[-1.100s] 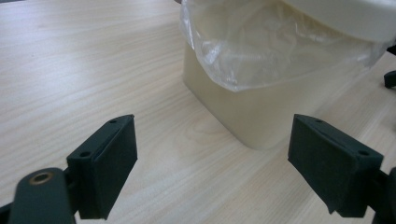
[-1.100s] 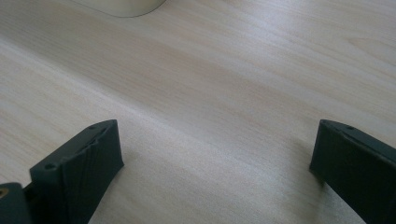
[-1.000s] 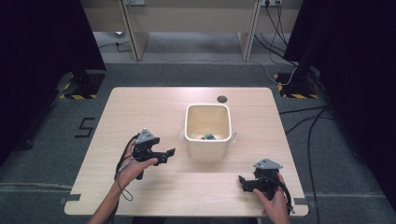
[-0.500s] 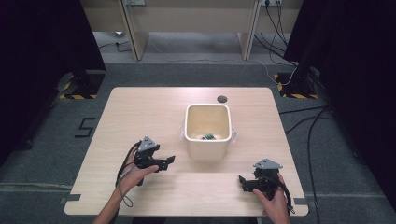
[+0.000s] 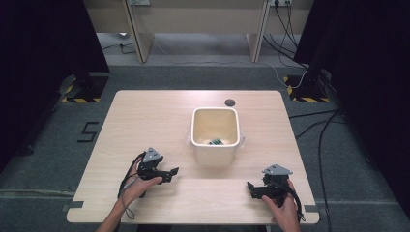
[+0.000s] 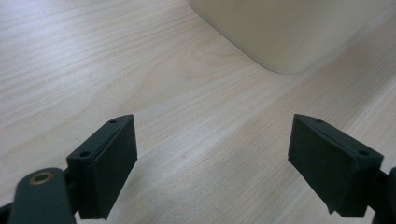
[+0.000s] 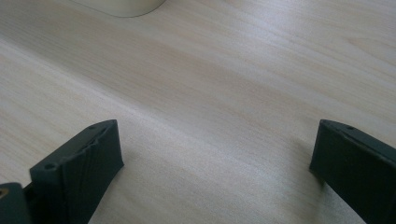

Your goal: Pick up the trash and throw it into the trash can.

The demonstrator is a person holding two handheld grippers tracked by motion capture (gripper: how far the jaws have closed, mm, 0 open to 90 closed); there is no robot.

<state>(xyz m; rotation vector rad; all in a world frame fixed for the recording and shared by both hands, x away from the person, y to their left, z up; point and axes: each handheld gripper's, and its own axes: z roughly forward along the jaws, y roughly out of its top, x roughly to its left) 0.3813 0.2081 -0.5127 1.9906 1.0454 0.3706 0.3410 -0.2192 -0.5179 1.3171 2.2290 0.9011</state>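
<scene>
Two grippers, high view: my left gripper (image 5: 170,172) sits near-left of the bin (image 5: 215,153), low by the table (image 5: 145,116); my right gripper (image 5: 251,187) sits near-right of the bin, close to the table's near edge.
Change, high view: left gripper has pulled back and down from the bin's left wall over the last second; right gripper has stayed put.
Meaning: I judge the drop into the bin is done and both hands are parking; looks like the end of the job.
Task thing, high view: one small green-and-dark item (image 5: 216,141) lies inside the bin, against its near wall; too small to tell what it is.
Counts, high view: one bin, one item in it, one dark round spot (image 5: 230,102) on the table beyond the bin, two grippers, two hands.
Left gripper view: jaws spread wide, nothing between them, bare wood under; bin (image 6: 280,32) corner ahead, apart from the jaws.
Right gripper view: jaws spread wide, nothing held; a sliver of the bin (image 7: 122,6) base at the top edge, well apart.
</scene>
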